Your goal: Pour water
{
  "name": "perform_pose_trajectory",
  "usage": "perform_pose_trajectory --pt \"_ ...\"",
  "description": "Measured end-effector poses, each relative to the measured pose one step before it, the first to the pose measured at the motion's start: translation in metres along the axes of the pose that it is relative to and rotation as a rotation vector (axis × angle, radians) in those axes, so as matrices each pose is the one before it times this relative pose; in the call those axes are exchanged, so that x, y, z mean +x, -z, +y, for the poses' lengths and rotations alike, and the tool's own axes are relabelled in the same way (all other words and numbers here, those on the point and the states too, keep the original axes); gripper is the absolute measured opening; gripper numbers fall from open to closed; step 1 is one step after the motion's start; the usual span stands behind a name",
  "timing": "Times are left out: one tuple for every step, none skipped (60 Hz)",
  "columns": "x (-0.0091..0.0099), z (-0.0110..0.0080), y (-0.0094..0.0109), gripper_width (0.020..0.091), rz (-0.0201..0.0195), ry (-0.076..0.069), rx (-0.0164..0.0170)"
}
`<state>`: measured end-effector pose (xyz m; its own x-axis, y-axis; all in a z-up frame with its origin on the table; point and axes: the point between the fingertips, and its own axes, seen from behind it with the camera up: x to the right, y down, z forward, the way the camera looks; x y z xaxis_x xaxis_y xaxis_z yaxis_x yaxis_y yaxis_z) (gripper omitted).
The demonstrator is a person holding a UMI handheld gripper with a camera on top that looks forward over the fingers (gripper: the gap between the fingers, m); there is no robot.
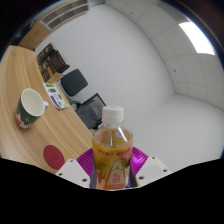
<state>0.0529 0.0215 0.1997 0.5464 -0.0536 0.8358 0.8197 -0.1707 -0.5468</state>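
Amber-filled bottle (112,150) stands upright, clamped between your gripper (112,172) fingers at lower centre, with the cup (31,107) off to middle left on the table (20,70).

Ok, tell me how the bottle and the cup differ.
The bottle is clear plastic with amber liquid and a white cap on; the cup is open-topped, white and green. The bottle sits between the gripper fingers; the cup rests apart on the wooden table. Both are drink containers.
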Motion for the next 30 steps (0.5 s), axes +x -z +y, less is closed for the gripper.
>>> perform_pose_trajectory --pt "-0.00009 -0.00777 -0.00108 0.0461 0.00462 0.0626 0.01249" --pt "-0.00203 -0.00749 0.00033 0.0460 0.01295 0.0660 0.00709" --pt "-0.00108 -0.00826 -0.00021 0.0460 0.01030 0.0660 0.00373" --pt "-0.00283 -0.00706 0.00000 0.0461 0.01375 0.0638 0.00358" --pt "-0.00251 -0.00638 -0.00001 0.0462 0.01219 0.0633 0.00303" --pt "-0.00176 -0.00656 0.00096 0.0460 0.01133 0.0615 0.00350" --pt "-0.00185 -0.00692 0.00020 0.0461 0.00839 0.0580 0.00734" --pt "-0.00146 -0.00738 0.00041 0.0459 0.00674 0.0537 0.00910" --pt "-0.00173 -0.00678 0.00003 0.0457 0.00573 0.0486 0.00749" --pt "-0.00064 -0.00097 -0.00127 0.0459 -0.00018 0.0438 0.00964" --pt "-0.00167 -0.00849 -0.00126 0.0459 -0.00145 0.0381 0.00176" --pt "-0.00069 -0.00516 0.00014 0.0459 0.00052 0.0372 0.00334" --pt "-0.00149 -0.00406 -0.00012 0.0461 -0.00055 0.0366 0.00165" --pt "-0.00125 -0.00307 -0.00050 0.0456 0.00012 0.0374 -0.00157" --pt "-0.00062 -0.00230 -0.00057 0.0456 0.00165 0.0384 -0.00382" --pt "-0.00040 -0.00204 -0.00035 0.0460 0.00347 0.0394 -0.00329" --pt "0.00007 -0.00247 0.00001 0.0459 0.00467 0.0403 -0.00170" --pt "0.00054 -0.00228 0.00260 0.0458 0.00503 0.0397 0.00203" --pt "0.00151 -0.00341 -0.00025 0.0460 0.01089 0.0377 0.00376" --pt "0.00123 -0.00333 -0.00410 0.0460 0.00606 0.0334 0.00293" --pt "0.00172 -0.00291 -0.00129 0.0459 0.01300 0.0361 -0.00159" --pt "0.00138 -0.00111 0.00006 0.0460 0.00947 0.0348 -0.00227" --pt "0.00122 -0.00145 0.00017 0.0460 0.00755 0.0307 -0.00117" --pt "0.00101 -0.00204 0.00009 0.0459 0.00592 0.0249 0.00096" --pt "0.00048 -0.00224 0.00002 0.0458 0.00324 0.0182 0.00231" --pt "-0.00043 -0.00209 -0.00008 0.0460 -0.00019 0.0131 0.00169" --pt "0.00172 0.00185 0.00330 0.0460 -0.00698 0.0117 0.00272" --pt "-0.00100 -0.00294 -0.00277 0.0458 -0.00694 0.0044 0.00248" --pt "-0.00084 -0.00161 -0.00005 0.0458 -0.00381 0.0030 0.00002" --pt "-0.00112 -0.00175 -0.00019 0.0460 -0.00401 -0.0004 0.00153"
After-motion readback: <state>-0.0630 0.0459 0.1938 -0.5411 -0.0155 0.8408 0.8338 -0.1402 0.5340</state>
